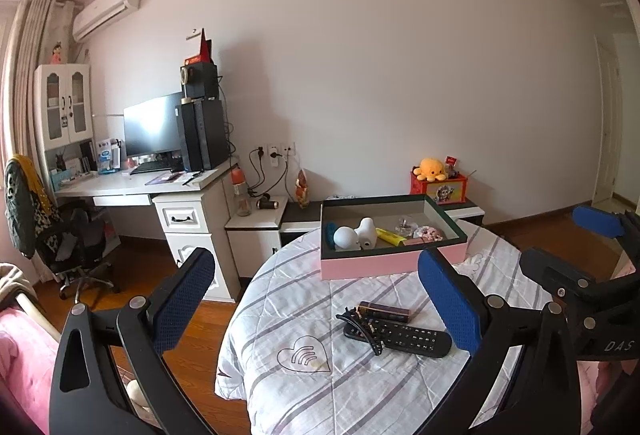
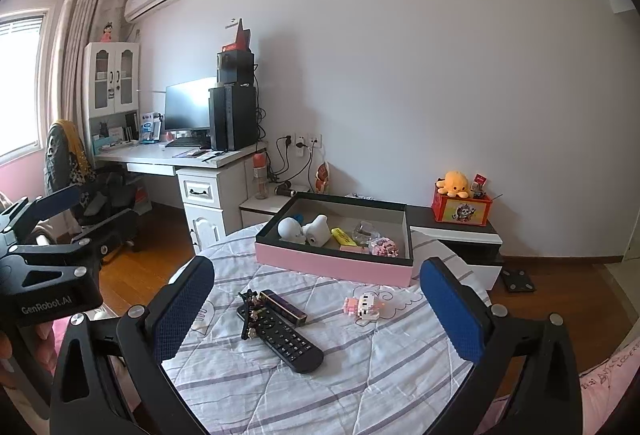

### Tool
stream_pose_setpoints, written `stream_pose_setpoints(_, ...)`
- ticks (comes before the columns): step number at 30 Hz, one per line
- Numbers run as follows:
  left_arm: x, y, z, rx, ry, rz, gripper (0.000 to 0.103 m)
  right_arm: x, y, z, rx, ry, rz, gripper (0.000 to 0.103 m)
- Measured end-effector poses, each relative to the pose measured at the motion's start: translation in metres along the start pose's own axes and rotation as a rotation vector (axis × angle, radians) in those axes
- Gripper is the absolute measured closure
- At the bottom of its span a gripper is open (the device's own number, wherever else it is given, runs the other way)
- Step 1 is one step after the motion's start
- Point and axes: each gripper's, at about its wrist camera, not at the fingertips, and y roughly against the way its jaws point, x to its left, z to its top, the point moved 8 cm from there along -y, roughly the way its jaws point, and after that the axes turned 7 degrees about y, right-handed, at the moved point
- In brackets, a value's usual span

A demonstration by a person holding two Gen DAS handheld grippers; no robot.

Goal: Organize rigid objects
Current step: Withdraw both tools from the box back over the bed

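The left gripper [image 1: 316, 299] is spread wide and holds nothing; it hangs above the near part of the round table [image 1: 280, 387], which a striped quilted cloth covers. Between its two blue pads, a little ahead of them, lie three things together: a dark hair clip [image 1: 360, 327] across a black remote control [image 1: 398, 339], and just behind them a dark flat bar [image 1: 384, 310] — I cannot tell what it is. Farther ahead of the pads stands the pink box [image 1: 360, 269] with a dark rim. Inside it, from left to right, are a blue item, two white figures [image 1: 356, 235], a yellow marker [image 1: 390, 236], a clear glass piece and a pink block toy.

The right gripper [image 2: 316, 301] is also spread wide and empty. Ahead of its left pad lie the same clip, bar and remote; nearer its right pad, alone on the cloth, sits a small pink-and-white block figure [image 2: 364, 307], just before the front wall of the box.
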Motion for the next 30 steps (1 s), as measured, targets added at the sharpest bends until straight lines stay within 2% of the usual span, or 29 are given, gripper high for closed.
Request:
stream_pose_setpoints(18,-0.014,-0.02,-0.016,0.065,-0.047,-0.017,0.0,-0.017,-0.016,-0.019,0.062,-0.017,-0.017,0.0)
stream_pose_setpoints(25,-0.013,-0.051,-0.048,0.172,-0.046,-0.036,0.0,-0.029,-0.044,-0.046,0.153,-0.037,-0.02,0.0)
stream_pose_setpoints(30,-0.011,-0.078,-0.081,0.274,-0.05,-0.04,0.0,-0.035,-0.076,-0.081,0.27,-0.017,-0.032,0.0)
